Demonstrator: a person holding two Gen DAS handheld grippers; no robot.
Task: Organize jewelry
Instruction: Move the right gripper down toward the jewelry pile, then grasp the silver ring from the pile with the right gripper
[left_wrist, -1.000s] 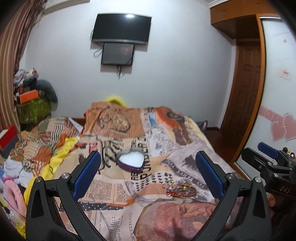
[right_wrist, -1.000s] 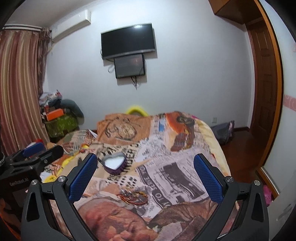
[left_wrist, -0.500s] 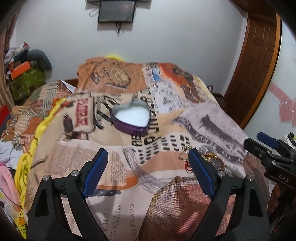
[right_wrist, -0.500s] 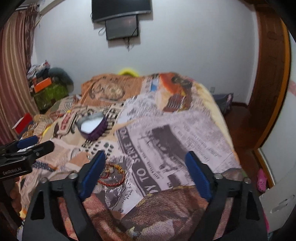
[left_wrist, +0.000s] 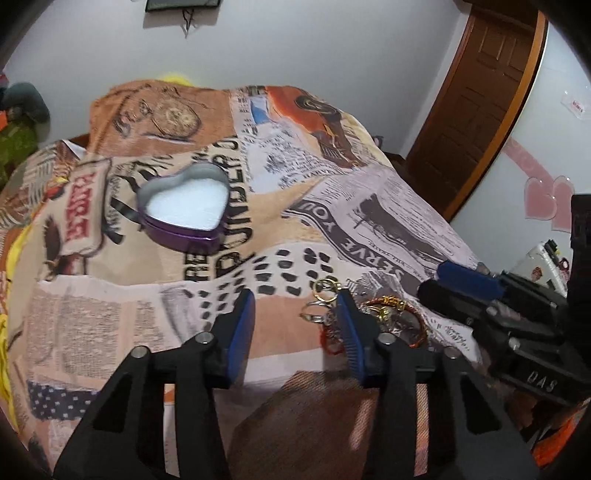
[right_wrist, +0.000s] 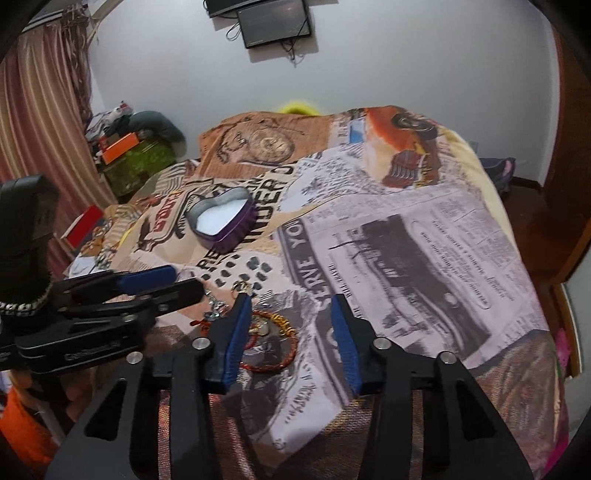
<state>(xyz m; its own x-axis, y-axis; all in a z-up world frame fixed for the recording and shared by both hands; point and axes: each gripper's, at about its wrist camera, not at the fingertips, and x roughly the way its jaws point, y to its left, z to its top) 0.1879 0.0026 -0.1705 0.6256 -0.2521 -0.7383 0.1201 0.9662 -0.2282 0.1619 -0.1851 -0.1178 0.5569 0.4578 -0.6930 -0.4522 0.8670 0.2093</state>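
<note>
An open purple heart-shaped tin (left_wrist: 184, 212) with a white lining lies on the printed bedspread (left_wrist: 369, 206); it also shows in the right wrist view (right_wrist: 221, 221). A pile of jewelry (left_wrist: 391, 314), red-gold bangles, a red cord and gold and silver rings, lies nearer me. My left gripper (left_wrist: 297, 321) is open and empty, its right finger just left of the pile. My right gripper (right_wrist: 291, 321) is open and empty, its left finger over the bangles (right_wrist: 273, 343). The right gripper shows at the right in the left wrist view (left_wrist: 469, 291).
The bed fills both views. A cluttered shelf with a green box (right_wrist: 136, 166) and a striped curtain (right_wrist: 37, 110) stand at the left. A wooden door (left_wrist: 476, 92) is at the right. A wall screen (right_wrist: 273, 22) hangs behind the bed.
Both grippers have dropped toward the bedspread and come close to the jewelry pile. Both sets of jaws have narrowed but stay open. The tin has not moved.
</note>
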